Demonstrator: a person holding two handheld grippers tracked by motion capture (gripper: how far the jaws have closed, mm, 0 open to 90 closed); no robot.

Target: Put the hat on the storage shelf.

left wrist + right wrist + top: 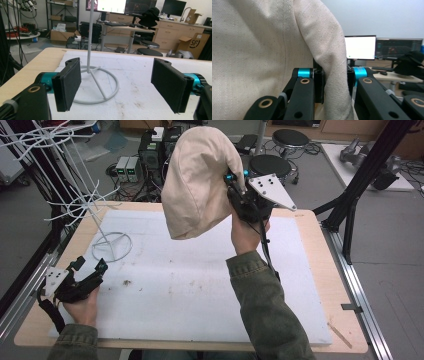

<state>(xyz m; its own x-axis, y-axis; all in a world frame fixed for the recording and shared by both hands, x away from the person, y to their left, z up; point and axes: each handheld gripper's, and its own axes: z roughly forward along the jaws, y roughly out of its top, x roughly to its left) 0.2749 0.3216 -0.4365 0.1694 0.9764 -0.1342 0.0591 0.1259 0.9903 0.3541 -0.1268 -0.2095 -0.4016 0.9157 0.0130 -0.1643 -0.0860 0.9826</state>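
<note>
Your right gripper (235,182) is raised above the far middle of the table, its jaws pinched on a fold of the cream cloth hat (200,180). In the right gripper view that fold (334,75) runs upright between the two pads and fills the gap between them. The hat hangs clear of the surface; its long axis runs from the top, where it rises past the far table edge, down to a rounded bulge at the lower left. The bulge sits to the left of your right hand (245,232).

The white mat (200,285) covers most of the wooden table (330,270), leaving a bare strip of wood along each side. Its broad middle, under and in front of the hat, is open, with only a few small dark specks (126,282).

The white wire rack (75,200) stands at the far left corner. Its ring base (112,247) rests on the mat, and its thin arms spread out past the table's left edge. To the right, a black frame post (365,175) slants beside the table's right edge.

Your left gripper (90,267) rests low at the near left corner. Its jaws stand wide apart with nothing between them. In the left gripper view, they face the ring base (100,85) and the rack's upright pole (90,35).
</note>
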